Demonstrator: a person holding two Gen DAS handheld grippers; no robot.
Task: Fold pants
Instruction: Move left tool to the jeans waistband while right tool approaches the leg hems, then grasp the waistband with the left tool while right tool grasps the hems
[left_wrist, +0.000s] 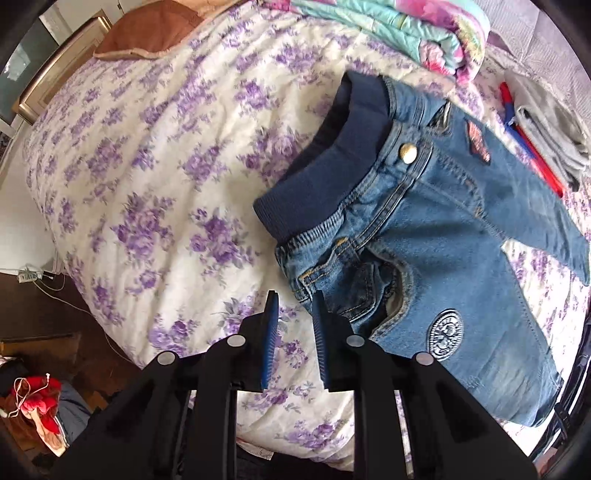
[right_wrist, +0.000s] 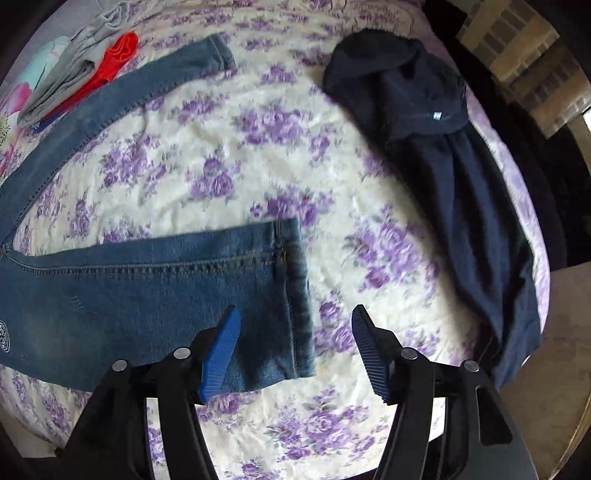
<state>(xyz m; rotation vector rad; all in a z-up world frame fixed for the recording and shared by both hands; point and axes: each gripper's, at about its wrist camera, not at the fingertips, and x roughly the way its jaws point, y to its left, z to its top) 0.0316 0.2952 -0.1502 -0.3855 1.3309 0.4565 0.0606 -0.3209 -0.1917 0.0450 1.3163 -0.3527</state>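
Small blue jeans (left_wrist: 436, 236) with a navy ribbed waistband (left_wrist: 332, 155) lie spread flat on the flowered bedspread, legs apart. My left gripper (left_wrist: 295, 299) is open and empty, hovering just beside the waist's near corner. In the right wrist view the near leg (right_wrist: 147, 291) ends in a hem (right_wrist: 295, 295), and the far leg (right_wrist: 110, 96) runs up to the left. My right gripper (right_wrist: 293, 317) is open wide and empty, its left pad (right_wrist: 221, 350) over the near leg's hem corner.
The bed (left_wrist: 147, 166) has a purple-flower cover. A folded colourful quilt (left_wrist: 406, 33) and grey and red clothes (left_wrist: 543, 122) lie beyond the jeans. A dark navy garment (right_wrist: 443, 155) lies to the right. A brown pillow (left_wrist: 147, 33) sits at the head. Floor clutter (left_wrist: 33, 402) lies past the edge.
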